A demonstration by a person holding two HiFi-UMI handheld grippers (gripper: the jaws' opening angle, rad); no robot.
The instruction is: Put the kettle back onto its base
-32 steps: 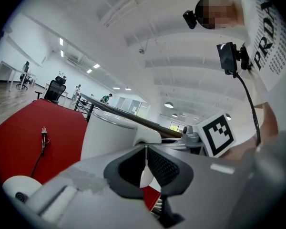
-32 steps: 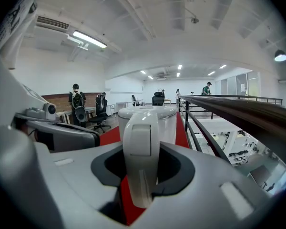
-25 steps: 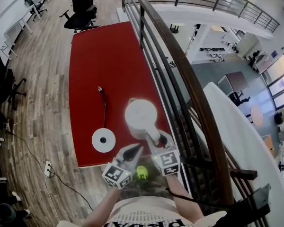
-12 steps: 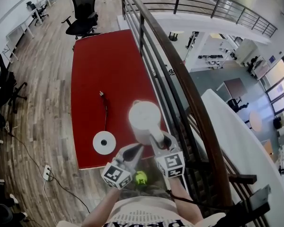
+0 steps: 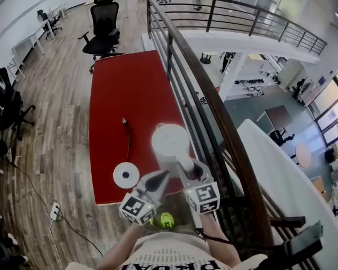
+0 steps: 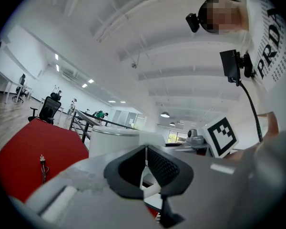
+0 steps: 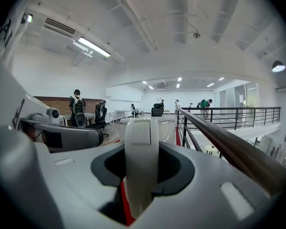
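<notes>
Kettle [image 5: 170,142] hangs by its handle inside the right claw [image 5: 188,170].

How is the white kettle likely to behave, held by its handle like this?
The white cylindrical kettle probably hangs front-heavy: the right tongs grip only its handle. Its smooth handle may slip or swivel between them.

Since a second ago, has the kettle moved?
Yes. The kettle rose a little: it looks bigger against the base, still to its right.
</notes>
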